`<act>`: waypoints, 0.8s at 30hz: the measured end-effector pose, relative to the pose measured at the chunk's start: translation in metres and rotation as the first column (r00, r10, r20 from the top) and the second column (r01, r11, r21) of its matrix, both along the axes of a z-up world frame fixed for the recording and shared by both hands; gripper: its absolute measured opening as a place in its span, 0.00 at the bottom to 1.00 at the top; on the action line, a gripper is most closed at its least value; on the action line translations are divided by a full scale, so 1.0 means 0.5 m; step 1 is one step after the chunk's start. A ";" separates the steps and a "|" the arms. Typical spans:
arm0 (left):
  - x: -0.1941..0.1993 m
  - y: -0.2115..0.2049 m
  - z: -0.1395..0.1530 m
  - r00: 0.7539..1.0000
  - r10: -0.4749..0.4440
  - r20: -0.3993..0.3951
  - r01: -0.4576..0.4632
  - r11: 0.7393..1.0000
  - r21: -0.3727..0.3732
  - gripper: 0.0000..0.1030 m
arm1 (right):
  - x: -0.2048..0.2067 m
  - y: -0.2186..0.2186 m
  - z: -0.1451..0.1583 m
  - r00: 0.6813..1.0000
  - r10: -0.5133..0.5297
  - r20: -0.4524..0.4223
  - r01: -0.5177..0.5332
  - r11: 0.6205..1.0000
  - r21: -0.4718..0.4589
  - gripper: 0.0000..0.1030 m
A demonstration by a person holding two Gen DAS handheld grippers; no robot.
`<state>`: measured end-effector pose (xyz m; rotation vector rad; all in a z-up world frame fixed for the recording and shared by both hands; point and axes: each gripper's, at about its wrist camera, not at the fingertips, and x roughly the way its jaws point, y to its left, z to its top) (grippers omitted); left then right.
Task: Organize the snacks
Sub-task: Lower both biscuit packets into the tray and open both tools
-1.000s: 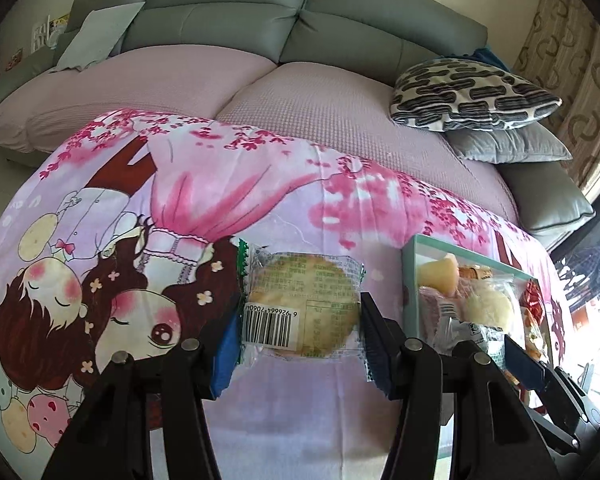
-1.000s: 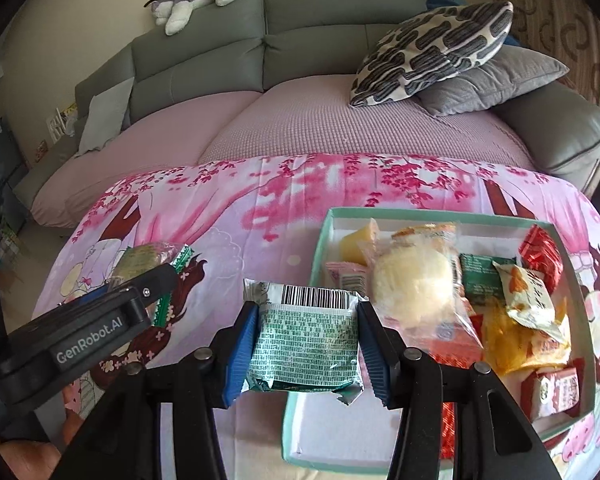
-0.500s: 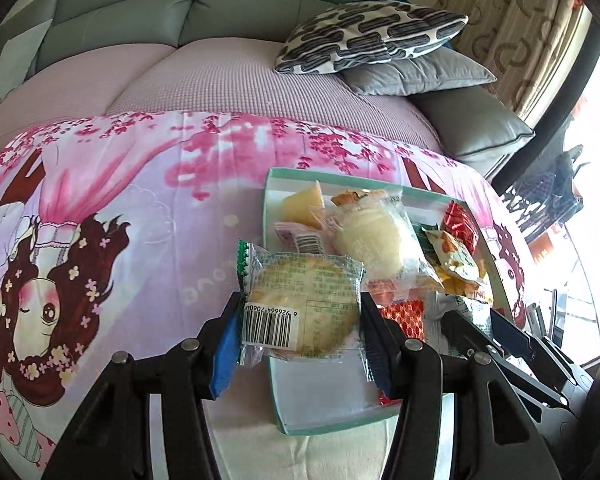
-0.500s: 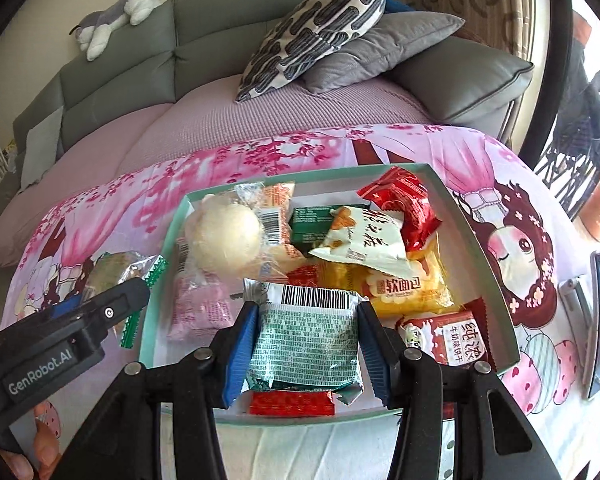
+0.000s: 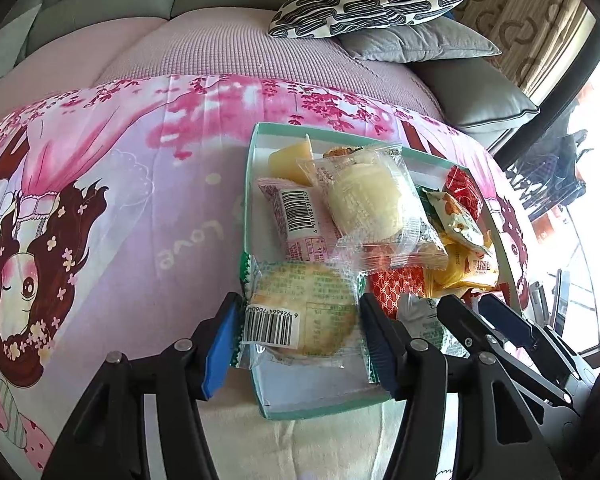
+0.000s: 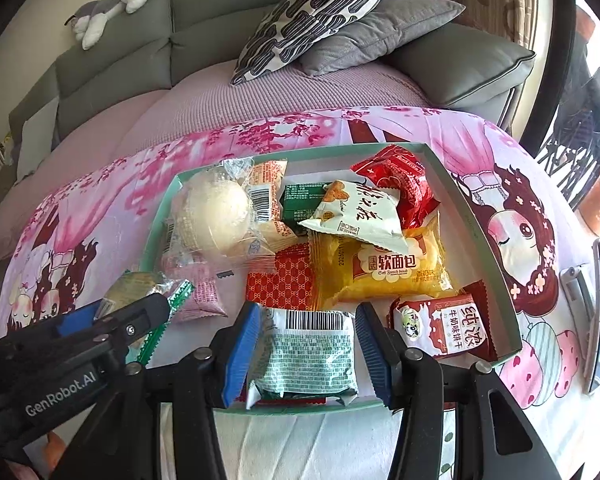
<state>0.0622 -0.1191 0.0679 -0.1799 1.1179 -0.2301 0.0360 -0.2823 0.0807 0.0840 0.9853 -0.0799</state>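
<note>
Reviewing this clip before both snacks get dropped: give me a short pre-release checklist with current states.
1. Left gripper shut on the round cracker pack: ok.
2. Right gripper shut on the green-print pack: ok.
3. Cracker pack over the box interior: ok, at its near-left corner.
4. Green-print pack over the box: ok, at the near edge.
5. Bare floor under the green-print pack: not ok, a red packet shows below it.
6. Grippers apart from each other: ok.
</note>
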 end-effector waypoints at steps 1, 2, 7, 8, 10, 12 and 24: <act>-0.001 0.002 0.002 1.000 0.002 0.001 -0.002 1.000 0.001 0.62 | -0.001 0.000 0.002 1.000 0.002 0.002 -0.002 1.000 0.005 0.52; -0.002 0.003 0.005 1.000 0.004 0.004 -0.004 1.000 0.004 0.62 | -0.001 0.000 0.004 1.000 0.004 0.003 -0.004 1.000 0.010 0.52; -0.008 0.009 0.016 1.000 0.016 0.013 -0.016 1.000 0.018 0.68 | -0.003 -0.001 0.004 1.000 0.002 -0.006 -0.002 1.000 0.017 0.56; -0.010 0.011 0.019 1.000 0.019 0.016 -0.019 1.000 0.022 0.68 | -0.003 0.000 0.004 1.000 0.003 -0.007 -0.003 1.000 0.019 0.57; -0.011 0.016 0.024 0.999 0.028 0.022 -0.029 0.999 0.033 0.70 | -0.004 0.001 0.005 1.000 0.008 -0.007 -0.008 1.000 0.021 0.59; -0.014 0.023 0.030 0.999 0.040 0.033 -0.041 0.998 0.050 0.72 | -0.006 0.003 0.005 1.000 0.012 -0.006 -0.012 1.000 0.023 0.60; -0.020 0.070 0.035 0.986 0.137 0.094 -0.153 0.968 0.198 0.97 | -0.012 0.004 0.004 0.999 0.019 0.031 -0.020 1.000 0.013 1.00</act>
